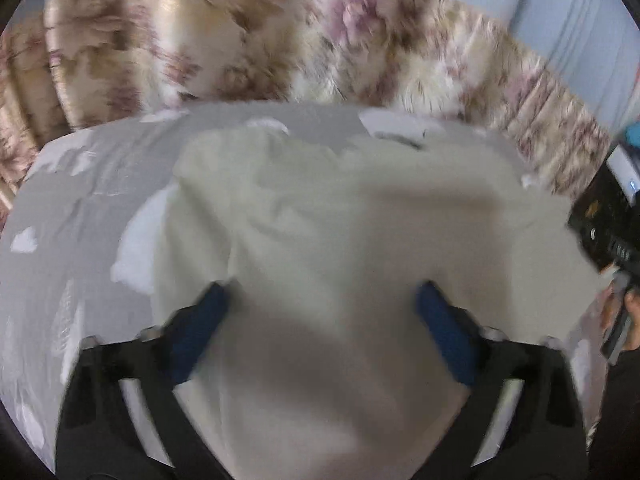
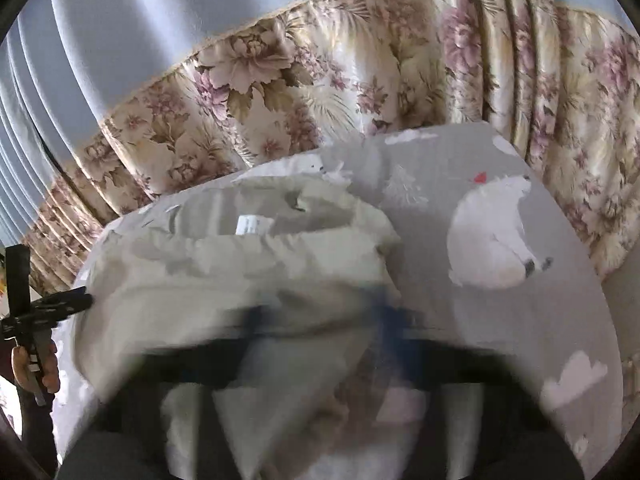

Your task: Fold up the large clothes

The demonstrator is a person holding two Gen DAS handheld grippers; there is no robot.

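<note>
One cream garment (image 1: pixel 340 208) rumpled on grey bedsheet (image 1: pixel 80 184); left gripper (image 1: pixel 322 300) jaws apart; right gripper (image 2: pixel 316 320) jaws closed.

Soft, even indoor light fills both fisheye views, with no hard glare. In the left wrist view, motion blur smears the floral curtain (image 1: pixel 280 32) and softens the cream garment (image 1: pixel 340 220), where a broad grey shadow falls between the blue fingers (image 1: pixel 204 328). In the right wrist view the curtain is sharp, but the lower half dissolves into heavy blur around the right gripper (image 2: pixel 320 332). Dark vignetted corners ring each frame; straight lines bow at the edges.
</note>
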